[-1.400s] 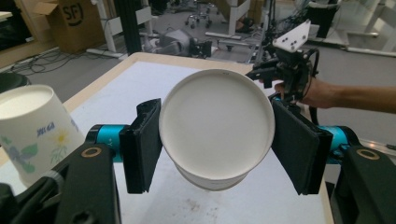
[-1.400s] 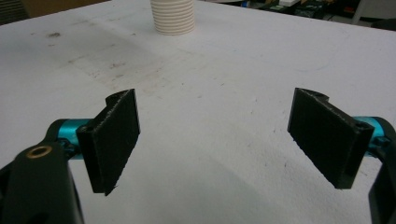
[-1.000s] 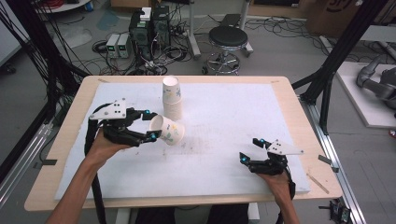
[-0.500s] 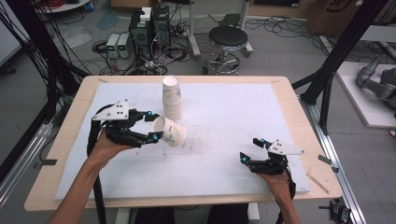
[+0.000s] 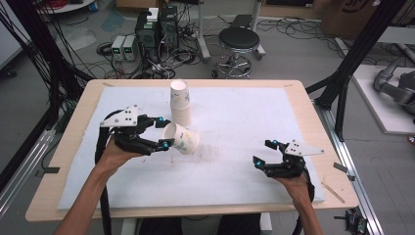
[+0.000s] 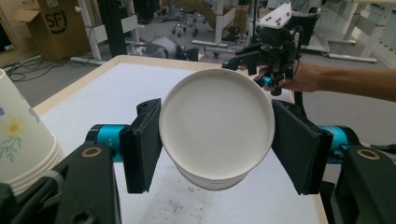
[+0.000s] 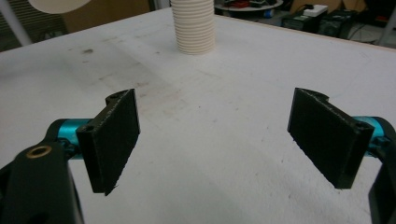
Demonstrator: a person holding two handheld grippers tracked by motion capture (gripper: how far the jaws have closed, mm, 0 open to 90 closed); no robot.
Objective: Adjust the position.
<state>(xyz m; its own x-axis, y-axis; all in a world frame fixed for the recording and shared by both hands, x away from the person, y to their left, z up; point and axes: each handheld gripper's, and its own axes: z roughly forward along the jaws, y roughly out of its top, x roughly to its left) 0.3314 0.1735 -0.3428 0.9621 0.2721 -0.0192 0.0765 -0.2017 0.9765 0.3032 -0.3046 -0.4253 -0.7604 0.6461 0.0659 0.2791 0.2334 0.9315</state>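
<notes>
White paper cup (image 5: 182,138) on its side, held in the left gripper (image 5: 164,133) just beside the cup stack (image 5: 180,102). Right gripper (image 5: 264,154) wide apart, holding nothing, near the front edge of the white mat (image 5: 235,186). Lots of bare mat between.

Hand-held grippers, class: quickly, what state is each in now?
Left hand-held gripper: shut on the paper cup, held on its side.
Right hand-held gripper: open, holding nothing.
</notes>
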